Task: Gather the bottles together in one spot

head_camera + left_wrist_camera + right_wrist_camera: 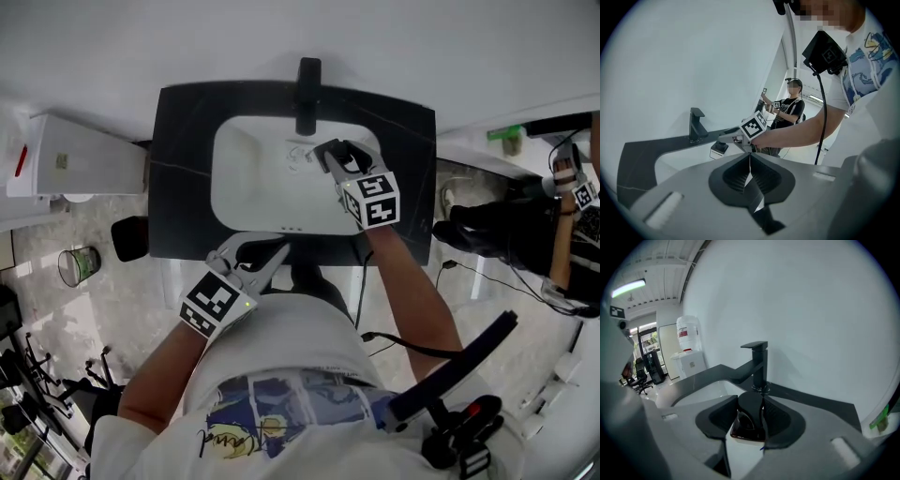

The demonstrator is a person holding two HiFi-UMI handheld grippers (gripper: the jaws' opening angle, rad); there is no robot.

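Note:
A small bottle (749, 420) with a dark cap and a pale, clear body sits between the pads of my right gripper (750, 423), which is shut on it. In the left gripper view the same bottle (719, 149) hangs from the right gripper's tips above the white basin (679, 161). In the head view my right gripper (328, 153) is over the basin (248, 178), just in front of the black faucet (307, 89). My left gripper (278, 253) is at the front edge of the black counter (183, 141). Its jaws are shut with nothing between them (749, 177).
The faucet (759, 364) stands directly behind the held bottle. A white water dispenser (75, 155) is left of the counter. A small green object (509, 139) sits on a white ledge to the right. Another person (787, 110) with grippers works beyond the sink.

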